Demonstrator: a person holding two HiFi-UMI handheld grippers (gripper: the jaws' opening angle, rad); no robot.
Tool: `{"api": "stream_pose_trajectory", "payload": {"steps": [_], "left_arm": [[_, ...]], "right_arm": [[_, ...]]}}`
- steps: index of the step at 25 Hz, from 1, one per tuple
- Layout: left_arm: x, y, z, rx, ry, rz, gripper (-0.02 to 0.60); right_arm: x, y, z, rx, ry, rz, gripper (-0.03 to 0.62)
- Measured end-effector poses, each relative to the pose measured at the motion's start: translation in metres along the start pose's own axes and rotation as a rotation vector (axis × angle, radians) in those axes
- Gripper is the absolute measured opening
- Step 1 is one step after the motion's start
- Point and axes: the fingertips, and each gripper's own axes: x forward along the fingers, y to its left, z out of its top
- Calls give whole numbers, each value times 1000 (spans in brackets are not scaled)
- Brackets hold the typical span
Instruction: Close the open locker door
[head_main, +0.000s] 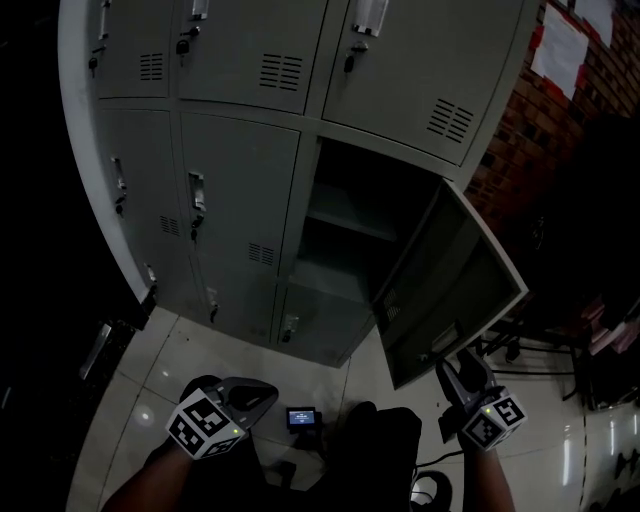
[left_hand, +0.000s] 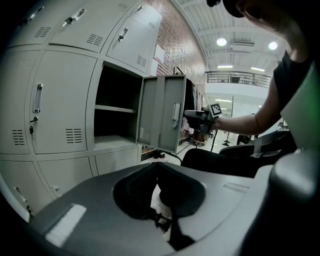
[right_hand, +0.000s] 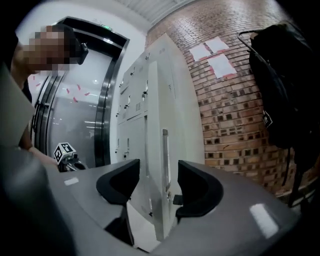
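right gripper (right_hand: 159, 184): jaws wide apart, straddling the free edge of the grey sheet-metal locker door (right_hand: 154, 150). Not pinching it as far as I can tell.
door: right between those jaws, swung well out from the dark open locker compartment (head_main: 345, 225), which sits ahead and to this gripper's left.
left gripper (left_hand: 156, 192): jaws together, nothing in them, hanging low and well off to the side of the door.
handling guess: thin stiff metal, light, probably swings easily on its hinge. Smooth paint, so a bit slippery.
where to grab: honestly no squeeze needed. I'd push the flat face near the free edge, by the slim vertical metal handle (right_hand: 164, 150), for best leverage.
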Motion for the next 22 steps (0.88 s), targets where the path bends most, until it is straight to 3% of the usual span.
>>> {"api": "stream_pose_trajectory", "payload": {"steps": [3, 6, 13, 16, 22], "left_arm": [[0, 0, 0, 2, 1, 1, 12], [-1, 1, 0, 1, 2, 1, 12], [1, -2, 3, 1, -3, -3, 12], [4, -3, 6, 3, -8, -7, 12], [2, -4, 7, 5, -11, -16, 12]], "right_arm": [[15, 6, 1, -38, 2, 39, 235], [27, 23, 6, -64, -18, 62, 149], [57, 69, -4, -141, 11, 224, 146], [82, 97, 5, -123, -26, 304, 139], [143, 133, 5, -85, -57, 341, 115]]}}
